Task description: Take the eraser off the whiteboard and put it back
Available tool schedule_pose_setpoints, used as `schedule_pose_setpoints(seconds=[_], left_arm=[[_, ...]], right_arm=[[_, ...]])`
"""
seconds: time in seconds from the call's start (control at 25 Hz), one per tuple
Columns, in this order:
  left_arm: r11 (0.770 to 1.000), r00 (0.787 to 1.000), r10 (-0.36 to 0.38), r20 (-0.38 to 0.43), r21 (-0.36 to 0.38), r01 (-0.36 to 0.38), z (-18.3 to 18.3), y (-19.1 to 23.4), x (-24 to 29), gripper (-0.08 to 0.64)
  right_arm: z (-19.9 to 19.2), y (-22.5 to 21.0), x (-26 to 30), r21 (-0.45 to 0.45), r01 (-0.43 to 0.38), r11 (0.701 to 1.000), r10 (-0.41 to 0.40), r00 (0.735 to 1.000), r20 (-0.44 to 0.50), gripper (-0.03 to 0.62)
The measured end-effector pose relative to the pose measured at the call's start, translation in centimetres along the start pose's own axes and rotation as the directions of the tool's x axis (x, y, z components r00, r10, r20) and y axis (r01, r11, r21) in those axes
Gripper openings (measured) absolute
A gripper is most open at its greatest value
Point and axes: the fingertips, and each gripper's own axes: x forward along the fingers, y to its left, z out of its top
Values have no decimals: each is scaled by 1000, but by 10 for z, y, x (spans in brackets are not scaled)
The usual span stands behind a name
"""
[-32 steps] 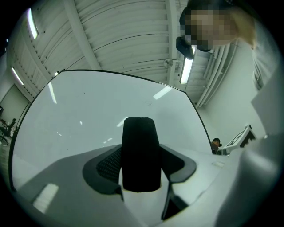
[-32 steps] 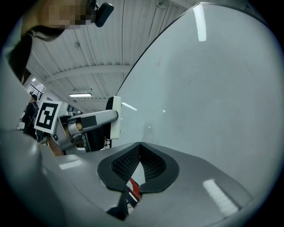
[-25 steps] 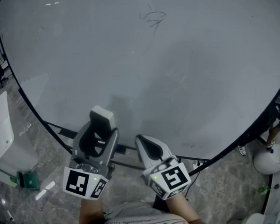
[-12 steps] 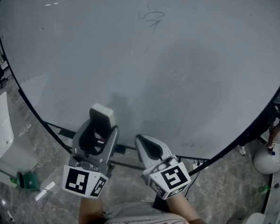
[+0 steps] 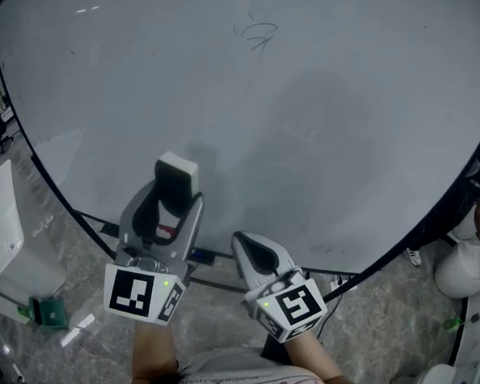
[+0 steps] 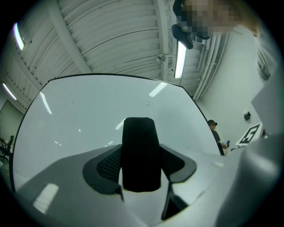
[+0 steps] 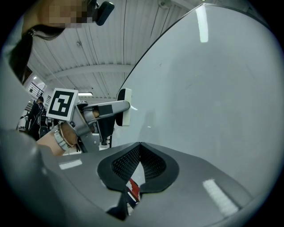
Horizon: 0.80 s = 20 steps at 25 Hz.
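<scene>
Eraser gripped between left hand-held gripper's jaws; whiteboard close ahead

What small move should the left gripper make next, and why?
Probably ease the left gripper forward and set the white block eraser with black felt back on the grey whiteboard. Its jaws clamp the eraser, which in the right gripper view looks just short of the board; the right gripper is shut and empty.
</scene>
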Motion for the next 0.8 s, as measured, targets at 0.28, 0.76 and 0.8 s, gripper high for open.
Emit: schedule_pose_setpoints(seconds=[0.28, 0.76, 0.8], left_arm=[[989, 999, 20, -28, 147, -16, 17, 11, 28, 247], [972, 997, 22, -71, 235, -5, 32, 18, 74, 249], [967, 997, 27, -78, 254, -6, 32, 18, 77, 249]], right_arm=[[3, -6, -4, 17, 34, 999, -33, 999, -6, 2], [2, -12, -8, 22, 43, 999, -43, 999, 4, 2], [2, -12, -8, 21, 46, 999, -46, 999, 1, 2]])
